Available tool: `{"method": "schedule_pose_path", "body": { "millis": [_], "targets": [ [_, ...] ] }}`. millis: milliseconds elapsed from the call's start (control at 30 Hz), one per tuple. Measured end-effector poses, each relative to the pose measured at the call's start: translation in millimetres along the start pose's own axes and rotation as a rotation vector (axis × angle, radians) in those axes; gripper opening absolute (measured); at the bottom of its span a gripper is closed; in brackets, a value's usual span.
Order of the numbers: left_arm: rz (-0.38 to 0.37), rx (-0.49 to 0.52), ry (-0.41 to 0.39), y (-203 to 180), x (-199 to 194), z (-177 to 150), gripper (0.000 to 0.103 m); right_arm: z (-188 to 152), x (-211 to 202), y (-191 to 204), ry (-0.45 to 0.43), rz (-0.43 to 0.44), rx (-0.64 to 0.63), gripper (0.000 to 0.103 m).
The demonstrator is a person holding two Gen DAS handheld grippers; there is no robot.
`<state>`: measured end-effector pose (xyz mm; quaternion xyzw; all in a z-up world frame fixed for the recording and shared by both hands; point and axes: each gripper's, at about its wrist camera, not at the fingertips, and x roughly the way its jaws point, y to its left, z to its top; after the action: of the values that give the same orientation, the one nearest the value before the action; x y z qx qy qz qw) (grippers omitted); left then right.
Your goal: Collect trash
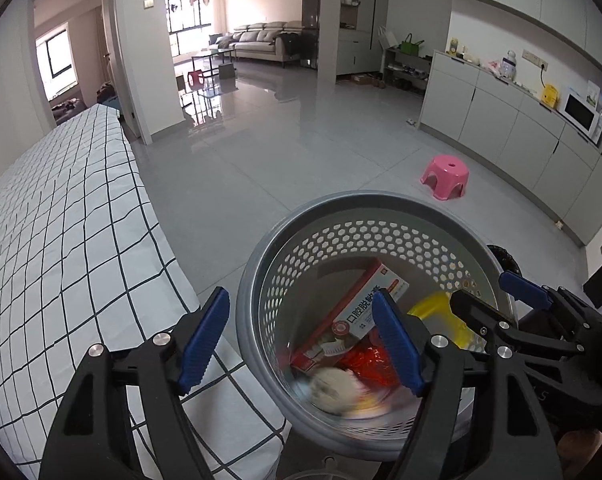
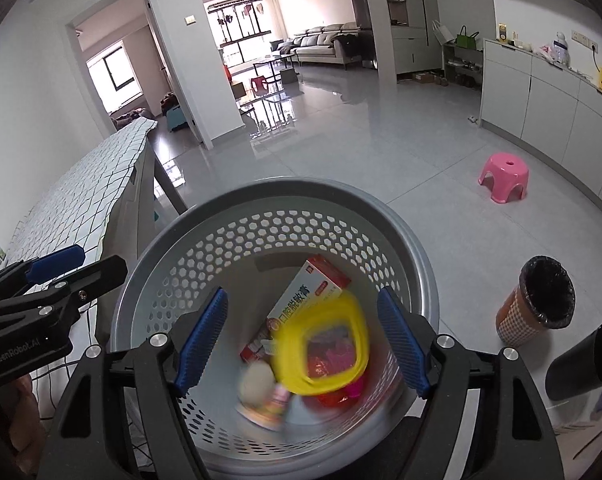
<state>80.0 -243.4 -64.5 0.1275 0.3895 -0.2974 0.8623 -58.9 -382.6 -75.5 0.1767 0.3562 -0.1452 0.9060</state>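
Both grippers, left (image 1: 301,340) and right (image 2: 301,338), hang spread and empty above the bin (image 2: 417,256), beside the checked table (image 1: 61,240). Inside lie a red box (image 2: 301,296), a blurred yellow ring (image 2: 359,320) and a pale wad (image 2: 257,382).

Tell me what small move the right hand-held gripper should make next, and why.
Probably lift the right hand-held gripper straight up out of the bin. Its jaws are open with nothing between them, and the yellow lid looks blurred below, as if just dropped among the box and other trash.
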Motion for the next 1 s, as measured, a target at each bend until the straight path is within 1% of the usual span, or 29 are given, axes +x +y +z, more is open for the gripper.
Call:
{"method": "schedule_pose_path", "body": {
  "millis": [433,633,700,1000],
  "targets": [
    [0.018,-0.016,0.009,5,1,0,0.074,-1,0,7,0.003,-0.002,-0.009,0.074],
    [0.031,-0.020,0.005,8,0,-1,0.078,-2,-1,8,0.002,-0.002,-0.011,0.074],
    [0.033,-0.024,0.003,10,-2,-2,0.080,-2,-1,9,0.002,-0.002,-0.012,0.074],
    [0.055,-0.026,-0.005,12,-6,-4,0.085,-1,-3,12,0.006,-0.003,-0.018,0.074]
  ]
}}
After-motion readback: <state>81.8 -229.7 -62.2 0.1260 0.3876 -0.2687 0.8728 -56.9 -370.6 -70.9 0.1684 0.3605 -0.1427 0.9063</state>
